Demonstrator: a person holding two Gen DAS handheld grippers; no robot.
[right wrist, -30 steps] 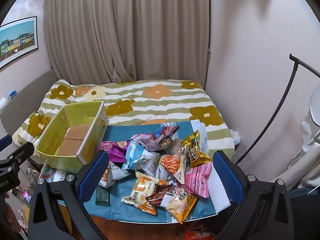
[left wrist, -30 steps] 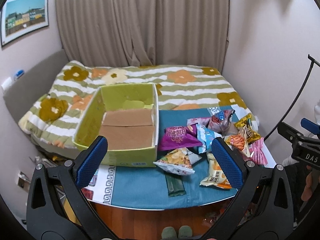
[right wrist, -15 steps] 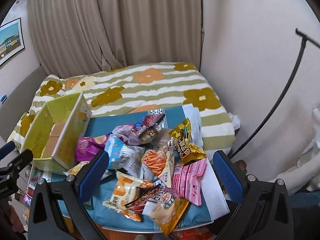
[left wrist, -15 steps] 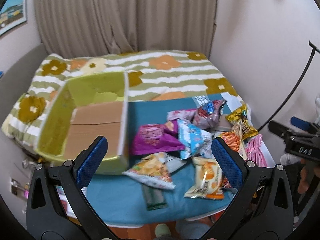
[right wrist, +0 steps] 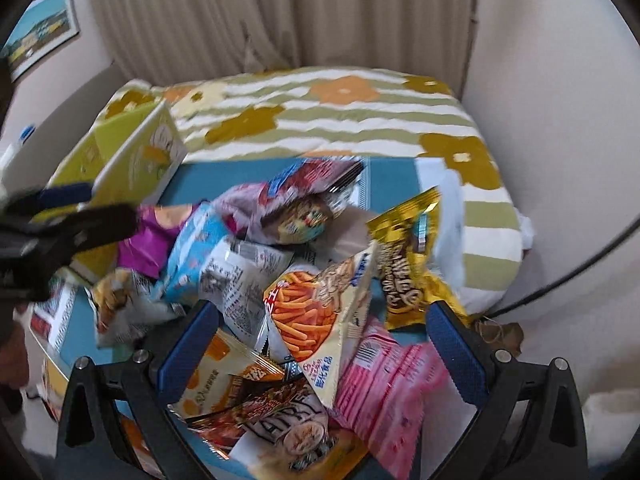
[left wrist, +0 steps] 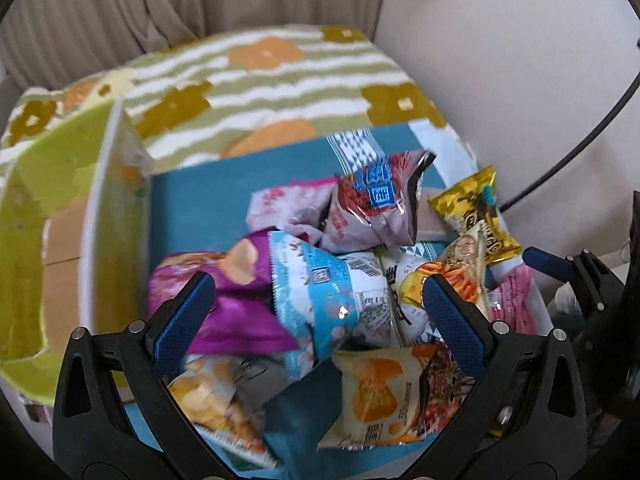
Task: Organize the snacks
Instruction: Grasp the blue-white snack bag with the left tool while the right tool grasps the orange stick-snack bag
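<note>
a teal-covered table (left wrist: 188, 200) sits in front of a bed (right wrist: 360, 120) with a striped flower quilt, beige curtains (right wrist: 280, 12) behind and one framed picture (right wrist: 40, 28) on the wall. one yellow-green box (left wrist: 60, 220) stands at the table's left, and just beside it roughly ten snack packets (left wrist: 332, 292) lie heaped, overlapping. both the left tongs (left wrist: 316, 304) and right tongs (right wrist: 324, 332) hover spread wide over the pile, gripping nothing.

Teal-clothed table (left wrist: 192, 200) carries snack packets (right wrist: 316, 308) and green box (left wrist: 60, 208).
</note>
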